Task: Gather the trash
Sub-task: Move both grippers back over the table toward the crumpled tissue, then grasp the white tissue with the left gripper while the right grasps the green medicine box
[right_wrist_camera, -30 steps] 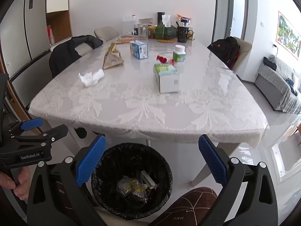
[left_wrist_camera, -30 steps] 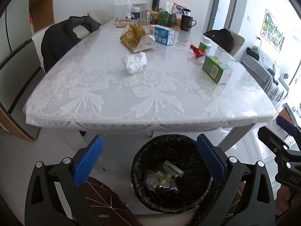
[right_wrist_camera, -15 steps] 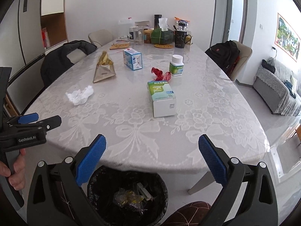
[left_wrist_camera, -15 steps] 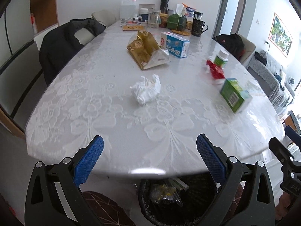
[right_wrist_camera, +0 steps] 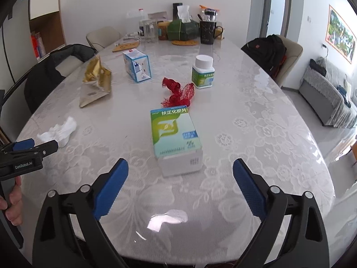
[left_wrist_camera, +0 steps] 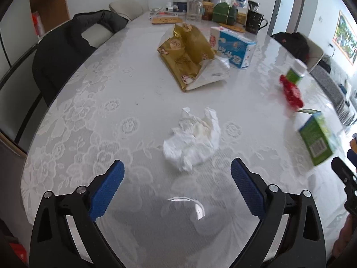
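A crumpled white tissue [left_wrist_camera: 193,139] lies on the lace-covered table [left_wrist_camera: 111,116], just ahead of my open, empty left gripper [left_wrist_camera: 177,172]; it also shows in the right wrist view [right_wrist_camera: 59,131]. A green-and-white medicine box [right_wrist_camera: 176,137] lies just ahead of my open, empty right gripper [right_wrist_camera: 180,172]; it also shows in the left wrist view [left_wrist_camera: 316,139]. Behind it lies a red net scrap [right_wrist_camera: 178,91]. A torn gold wrapper [left_wrist_camera: 189,55] lies farther back. The trash bin is out of view.
A blue-and-white carton [left_wrist_camera: 234,47], a white-capped green bottle [right_wrist_camera: 203,72], and a cluster of jars, a mug and a tissue holder [right_wrist_camera: 183,30] stand at the far end. Chairs with a black jacket [left_wrist_camera: 71,44] and a backpack [right_wrist_camera: 265,49] flank the table.
Both grippers have risen from above the floor bin and moved forward over the table. The bin has dropped out of view; the tissue and the medicine box are now much nearer.
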`<state>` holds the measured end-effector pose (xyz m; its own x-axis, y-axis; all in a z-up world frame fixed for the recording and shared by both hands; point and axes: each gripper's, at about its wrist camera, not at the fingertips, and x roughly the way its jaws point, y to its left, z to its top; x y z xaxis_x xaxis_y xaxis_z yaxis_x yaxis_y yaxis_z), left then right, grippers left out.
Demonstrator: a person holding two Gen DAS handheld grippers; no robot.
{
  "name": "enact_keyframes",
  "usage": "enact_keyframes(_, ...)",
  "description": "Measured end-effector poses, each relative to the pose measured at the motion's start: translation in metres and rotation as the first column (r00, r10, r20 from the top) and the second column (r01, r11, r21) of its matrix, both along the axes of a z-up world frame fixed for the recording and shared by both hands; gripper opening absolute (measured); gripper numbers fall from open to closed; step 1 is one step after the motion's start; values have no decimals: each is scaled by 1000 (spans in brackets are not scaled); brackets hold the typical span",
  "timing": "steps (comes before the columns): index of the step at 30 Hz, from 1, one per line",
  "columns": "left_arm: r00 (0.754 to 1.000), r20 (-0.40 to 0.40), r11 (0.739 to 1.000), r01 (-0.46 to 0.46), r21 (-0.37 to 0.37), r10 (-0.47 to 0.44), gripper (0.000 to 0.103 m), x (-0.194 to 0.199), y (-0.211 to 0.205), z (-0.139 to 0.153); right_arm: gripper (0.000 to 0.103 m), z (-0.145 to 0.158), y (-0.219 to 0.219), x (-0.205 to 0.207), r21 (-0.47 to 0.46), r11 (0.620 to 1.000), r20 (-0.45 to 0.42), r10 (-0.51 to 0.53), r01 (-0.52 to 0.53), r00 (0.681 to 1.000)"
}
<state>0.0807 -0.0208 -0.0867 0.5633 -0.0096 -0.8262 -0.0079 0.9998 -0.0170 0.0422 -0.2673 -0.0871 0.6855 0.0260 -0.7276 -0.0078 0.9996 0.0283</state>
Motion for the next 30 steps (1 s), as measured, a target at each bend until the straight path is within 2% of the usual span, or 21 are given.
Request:
enact_keyframes(7, 999, -38, 1000, -2, -24, 2, 83, 26, 3, -9, 75, -10, 4, 22, 5, 1000, -35, 14, -14, 999)
enact_keyframes(13, 999, -50, 999, 14, -40, -16, 65, 36, -2, -12, 57, -13, 5, 31, 16, 1000, -48, 15, -14, 999)
enact_keyframes(16, 998, -49, 999, 35, -31, -37, 49, 37, -7, -10, 49, -14, 6, 32, 8, 1000, -45, 22, -22, 999)
enact_keyframes(19, 997, -55, 998, 60, -20, -61, 20, 33, -14, -8, 48, -14, 7, 31, 7, 1000, -38, 19, -19, 999)
enact_keyframes(30, 996, 9, 996, 91, 3, -91, 16, -5, -24, 14, 48, -6, 10, 3, 15, 1000, -12, 17, -17, 1000)
